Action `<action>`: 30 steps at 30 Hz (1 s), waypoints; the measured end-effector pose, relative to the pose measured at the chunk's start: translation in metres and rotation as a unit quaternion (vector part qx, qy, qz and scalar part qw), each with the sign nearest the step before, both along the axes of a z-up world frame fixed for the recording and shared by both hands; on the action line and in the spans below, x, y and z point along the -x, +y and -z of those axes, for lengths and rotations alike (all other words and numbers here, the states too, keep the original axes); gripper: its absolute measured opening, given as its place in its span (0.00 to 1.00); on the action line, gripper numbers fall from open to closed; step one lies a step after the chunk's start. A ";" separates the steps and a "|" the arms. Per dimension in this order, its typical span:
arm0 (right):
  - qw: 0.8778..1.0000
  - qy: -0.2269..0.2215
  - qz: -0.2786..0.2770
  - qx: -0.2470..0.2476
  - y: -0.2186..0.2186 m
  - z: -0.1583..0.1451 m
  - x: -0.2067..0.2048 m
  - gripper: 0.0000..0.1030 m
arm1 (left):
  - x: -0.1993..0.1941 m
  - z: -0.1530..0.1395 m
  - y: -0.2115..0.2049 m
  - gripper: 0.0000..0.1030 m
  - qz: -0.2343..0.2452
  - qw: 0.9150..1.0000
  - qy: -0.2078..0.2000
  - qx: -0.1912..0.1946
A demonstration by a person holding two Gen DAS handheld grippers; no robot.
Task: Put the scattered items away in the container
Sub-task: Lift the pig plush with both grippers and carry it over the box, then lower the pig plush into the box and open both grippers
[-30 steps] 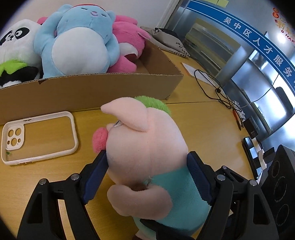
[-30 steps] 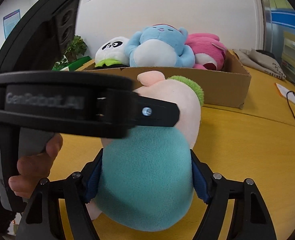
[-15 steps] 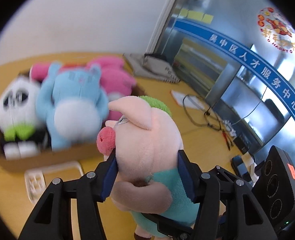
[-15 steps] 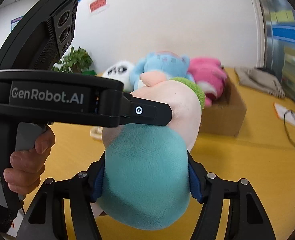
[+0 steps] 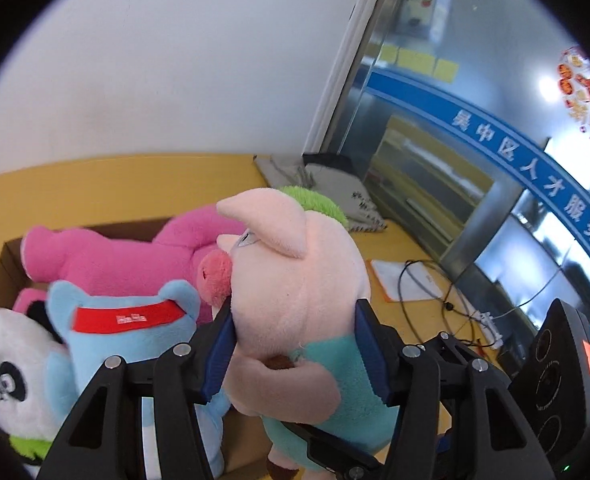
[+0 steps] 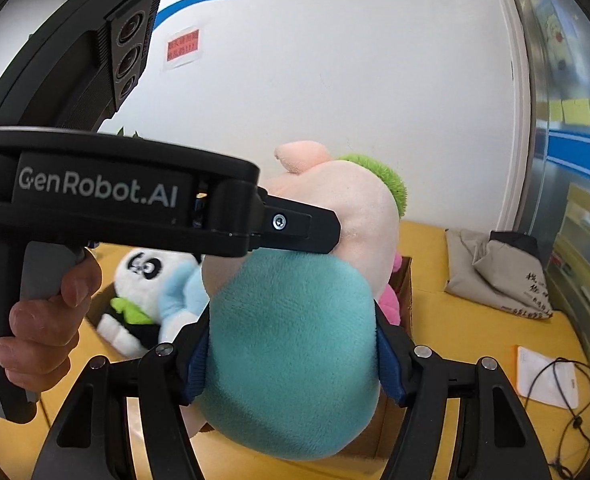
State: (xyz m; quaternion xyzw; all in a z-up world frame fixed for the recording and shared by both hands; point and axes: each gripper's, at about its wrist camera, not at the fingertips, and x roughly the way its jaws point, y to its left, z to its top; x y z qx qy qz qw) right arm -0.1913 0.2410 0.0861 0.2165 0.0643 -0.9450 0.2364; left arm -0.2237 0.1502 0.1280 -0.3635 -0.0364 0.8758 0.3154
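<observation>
A pink pig plush point(image 5: 295, 280) with a green tuft and teal shirt hangs in the air above the cardboard box point(image 5: 11, 256). My left gripper point(image 5: 295, 344) is shut on its head and neck. My right gripper point(image 6: 291, 356) is shut on its teal body point(image 6: 291, 360). The box holds a panda plush point(image 5: 7, 372), a blue plush point(image 5: 127, 332) and a pink plush point(image 5: 135, 252). The box also shows in the right wrist view point(image 6: 405, 280), below and behind the pig.
The yellow table point(image 5: 95, 188) carries a folded grey cloth bag point(image 5: 335, 184), a paper sheet point(image 5: 407, 284) and black cables point(image 5: 455, 312) to the right of the box. A white wall stands behind. A hand point(image 6: 43, 320) holds the left gripper's handle.
Both grippers have lifted the pig from the table and carried it up and forward over the box. The phone case on the table has dropped out of view.
</observation>
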 end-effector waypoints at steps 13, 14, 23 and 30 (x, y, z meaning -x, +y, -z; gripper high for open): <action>0.992 -0.117 0.036 -0.041 0.025 0.084 0.037 0.72 | 0.007 0.072 0.041 0.54 0.025 0.995 -0.079 0.049; 0.991 -0.121 0.036 -0.046 0.026 0.086 0.034 0.72 | 0.004 0.075 0.042 0.54 0.028 0.995 -0.080 0.051; 0.990 -0.127 0.039 -0.046 0.036 0.101 0.015 0.81 | -0.004 0.086 0.028 0.67 0.028 0.993 -0.118 0.008; 0.992 -0.114 0.040 -0.021 0.045 0.083 -0.012 1.00 | -0.058 0.019 -0.048 0.70 -0.038 0.999 0.016 -0.013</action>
